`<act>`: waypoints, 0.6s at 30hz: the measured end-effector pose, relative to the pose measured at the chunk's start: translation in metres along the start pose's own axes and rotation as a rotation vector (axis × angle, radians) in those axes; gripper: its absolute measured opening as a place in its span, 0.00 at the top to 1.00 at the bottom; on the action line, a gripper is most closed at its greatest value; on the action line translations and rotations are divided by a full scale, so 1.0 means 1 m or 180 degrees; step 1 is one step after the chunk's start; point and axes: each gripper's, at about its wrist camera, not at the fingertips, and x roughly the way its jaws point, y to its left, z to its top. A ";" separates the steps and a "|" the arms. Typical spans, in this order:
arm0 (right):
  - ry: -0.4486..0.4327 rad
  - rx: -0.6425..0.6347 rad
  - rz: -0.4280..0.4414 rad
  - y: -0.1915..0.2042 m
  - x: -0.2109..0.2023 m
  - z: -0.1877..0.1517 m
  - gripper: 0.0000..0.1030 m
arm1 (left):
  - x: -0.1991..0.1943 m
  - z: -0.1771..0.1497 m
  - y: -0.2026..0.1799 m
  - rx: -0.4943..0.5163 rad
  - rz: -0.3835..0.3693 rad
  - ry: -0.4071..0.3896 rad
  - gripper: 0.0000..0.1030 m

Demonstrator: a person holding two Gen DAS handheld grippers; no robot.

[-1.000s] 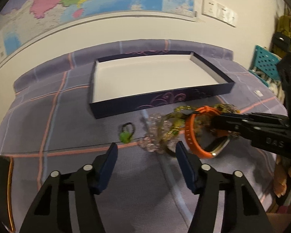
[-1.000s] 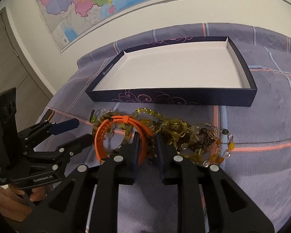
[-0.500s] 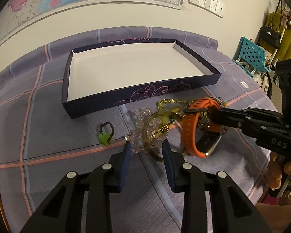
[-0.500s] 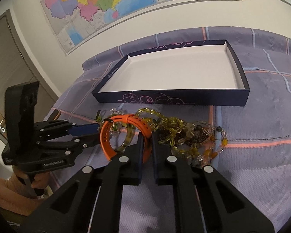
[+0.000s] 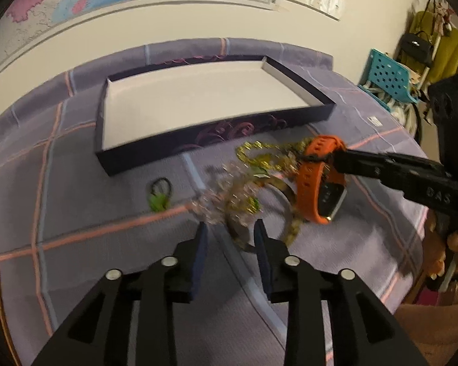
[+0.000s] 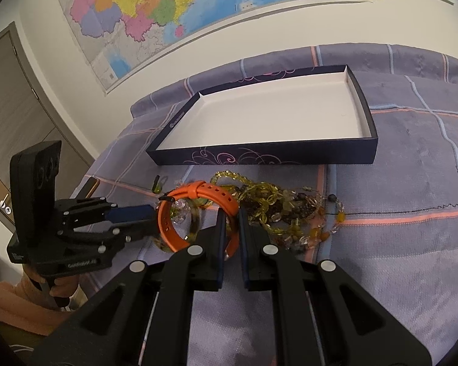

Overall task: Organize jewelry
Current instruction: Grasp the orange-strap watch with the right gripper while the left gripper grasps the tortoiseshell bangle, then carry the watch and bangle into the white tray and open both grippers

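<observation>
My right gripper (image 6: 230, 213) is shut on the strap of an orange watch (image 6: 168, 231), which hangs tilted above the bedcover with its face (image 5: 329, 198) turned down. In the left wrist view the right gripper (image 5: 336, 160) reaches in from the right. My left gripper (image 5: 231, 228) has its jaws narrowed on the near edge of a mottled bangle (image 5: 239, 239), with clear beads (image 5: 210, 210) at the left pad. Its fingers (image 6: 155, 222) end beside the watch. Yellow bead necklaces (image 6: 274, 207) lie tangled behind. The dark box (image 6: 259, 155) holds nothing.
A small green charm on a black loop (image 5: 158, 196) lies left of the pile. The purple checked bedcover (image 6: 397, 259) runs to a wall with a map. A teal crate (image 5: 387, 76) and hanging clothes stand at the right. A person's hand (image 6: 61, 289) holds the left gripper.
The left gripper's jaws came in from wide apart to narrow around the bangle's edge. The right gripper's jaws shut on the orange strap and the watch rose off the pile.
</observation>
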 end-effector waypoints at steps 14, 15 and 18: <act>-0.0120 0.0027 0.0015 -0.004 -0.013 0.009 0.92 | -0.009 0.004 0.000 -0.0050 0.0022 -0.0102 0.95; -0.0127 0.0027 0.0021 -0.004 -0.014 0.010 0.92 | -0.011 0.004 0.001 -0.0059 0.0014 -0.0113 0.95; -0.0147 0.0026 0.0041 -0.005 -0.016 0.014 0.92 | -0.020 0.008 0.006 -0.0096 -0.0032 -0.0173 0.95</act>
